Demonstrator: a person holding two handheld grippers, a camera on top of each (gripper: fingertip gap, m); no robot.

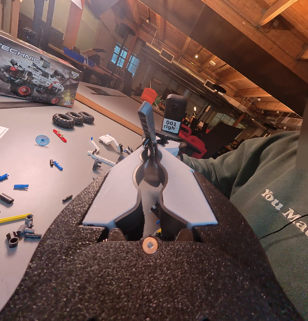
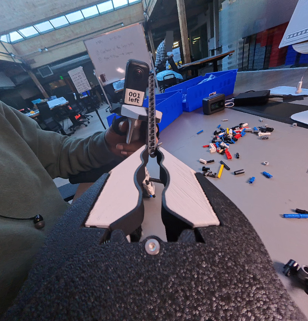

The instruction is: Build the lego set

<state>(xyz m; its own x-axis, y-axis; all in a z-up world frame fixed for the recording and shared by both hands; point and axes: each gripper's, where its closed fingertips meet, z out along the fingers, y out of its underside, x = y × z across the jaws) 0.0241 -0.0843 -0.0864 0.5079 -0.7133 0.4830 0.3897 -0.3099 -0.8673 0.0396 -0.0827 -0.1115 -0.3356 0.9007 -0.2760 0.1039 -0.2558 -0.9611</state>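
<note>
1. Grippers meet mid-air above the grey table (image 2: pixel 193 139): right gripper (image 2: pixel 152 151) has its tips pinched on the bottom end of a long dark-grey beam (image 2: pixel 151 111), which stands upright.
2. Left gripper (image 1: pixel 150 147) is nearly closed around the same beam (image 1: pixel 146 118) near its lower end, clamped on a small black part, probably a pin or axle; too dark to tell which.
3. Step looks like mid-assembly: fitting that black part into a hole at the beam's end. Can't tell if it's seated.
4. Build is early. Loose pieces pile (image 2: pixel 233 137) lies at right, three tyres (image 1: pixel 73 119) and white sub-assembly (image 1: pixel 107 140) near the set box (image 1: pixel 33 78), all unattached.
5. Next move calls for holding the beam steady with the right tool and pushing straight along the hole's axis; a skewed push could twist the beam out of the tips.
</note>
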